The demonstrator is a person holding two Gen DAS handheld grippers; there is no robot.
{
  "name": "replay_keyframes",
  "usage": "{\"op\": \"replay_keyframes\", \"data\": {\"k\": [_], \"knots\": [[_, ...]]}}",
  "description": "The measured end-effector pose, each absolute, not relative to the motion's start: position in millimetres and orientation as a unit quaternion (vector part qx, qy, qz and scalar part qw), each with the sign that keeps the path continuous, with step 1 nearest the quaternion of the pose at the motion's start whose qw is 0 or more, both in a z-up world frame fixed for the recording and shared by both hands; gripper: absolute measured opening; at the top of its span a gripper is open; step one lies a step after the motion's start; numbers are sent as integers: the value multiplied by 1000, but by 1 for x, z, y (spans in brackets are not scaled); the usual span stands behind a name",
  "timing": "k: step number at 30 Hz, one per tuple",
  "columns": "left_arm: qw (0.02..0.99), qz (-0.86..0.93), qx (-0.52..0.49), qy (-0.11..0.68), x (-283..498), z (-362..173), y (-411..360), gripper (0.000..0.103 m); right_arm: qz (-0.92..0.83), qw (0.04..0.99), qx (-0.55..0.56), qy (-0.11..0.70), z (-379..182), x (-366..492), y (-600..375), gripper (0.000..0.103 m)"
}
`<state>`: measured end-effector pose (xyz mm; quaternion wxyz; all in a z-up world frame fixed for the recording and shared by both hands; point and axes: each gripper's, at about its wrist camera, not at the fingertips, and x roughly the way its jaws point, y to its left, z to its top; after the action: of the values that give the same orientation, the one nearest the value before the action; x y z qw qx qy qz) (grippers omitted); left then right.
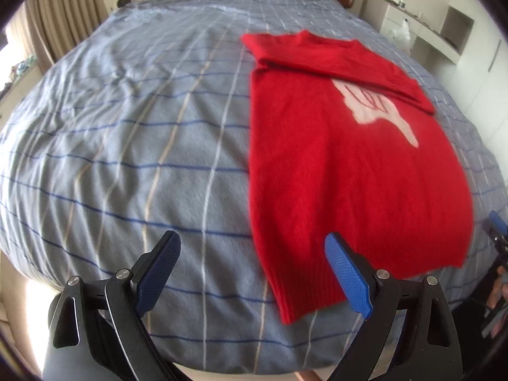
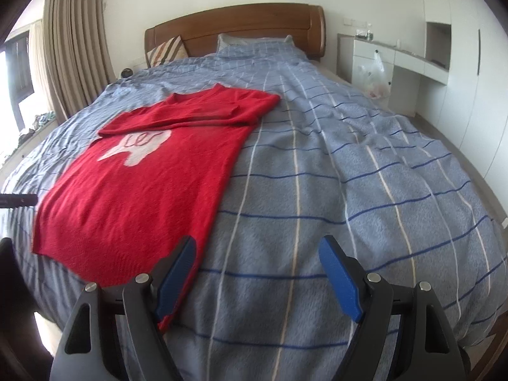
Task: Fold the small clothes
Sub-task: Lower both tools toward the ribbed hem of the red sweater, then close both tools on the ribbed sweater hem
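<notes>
Both pairs of fingers spread wide, holding nothing. The left gripper (image 1: 252, 247) hovers just left of the red sweater's (image 1: 349, 165) hem, the right gripper (image 2: 257, 250) just right of it. The sweater lies flat on the checked bedspread (image 2: 349, 190), sleeves folded across its chest.

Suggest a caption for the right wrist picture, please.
Open right gripper above the hem of a partly folded red sweater on a blue checked bedspread.

sweater (image 2: 133, 171): fuzzy red knit | bedcover (image 2: 317, 190): matt cloth | headboard (image 2: 235, 22): glossy wood
</notes>
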<state>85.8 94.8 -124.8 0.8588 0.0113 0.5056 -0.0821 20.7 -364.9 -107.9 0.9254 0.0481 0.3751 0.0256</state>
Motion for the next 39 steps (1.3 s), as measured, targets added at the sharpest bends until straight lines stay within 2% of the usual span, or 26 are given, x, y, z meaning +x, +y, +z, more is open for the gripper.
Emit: {"op": "replay_keyframes", "data": {"k": [3,6,9,12,16,18,20,21,22,23,24,25,29,32,35,39], "knots": [[841,-109,34,529,70,-147,77,92,94,893,97,429,-115,12,-361,79],[835,-119,33,536,69,-159,65,85,134,869,125,460,-128,14,-351,79],[837,-118,10,535,71,-160,66,85,157,857,149,467,-139,25,-341,75],[832,-130,-11,539,71,-156,75,78,153,840,181,489,-151,37,-341,68],[825,-157,-76,538,72,-148,99,76,169,818,244,493,-142,34,-350,68],[818,-169,-96,542,76,-150,103,67,175,806,261,502,-145,33,-351,68],[809,-171,-104,553,81,-156,100,40,180,793,275,513,-154,36,-349,64],[806,-170,-107,556,82,-158,100,37,185,786,279,519,-158,38,-347,57],[802,-174,-114,559,83,-159,98,20,191,781,280,524,-163,41,-344,40],[795,-180,-122,566,85,-161,96,6,194,778,282,527,-166,43,-341,29],[794,-181,-127,566,84,-161,96,5,191,776,282,531,-169,45,-340,7],[795,-181,-130,565,83,-159,97,4,185,775,282,534,-171,46,-341,5],[793,-203,-187,543,75,-132,118,3,180,781,299,517,-155,39,-354,5],[802,-232,-240,496,88,-98,129,3,195,785,333,484,-130,42,-367,5],[816,-243,-267,451,131,-72,129,3,206,801,345,443,-103,74,-376,5],[852,-223,-227,415,217,-56,109,3,185,839,330,391,-75,151,-389,5]]}}
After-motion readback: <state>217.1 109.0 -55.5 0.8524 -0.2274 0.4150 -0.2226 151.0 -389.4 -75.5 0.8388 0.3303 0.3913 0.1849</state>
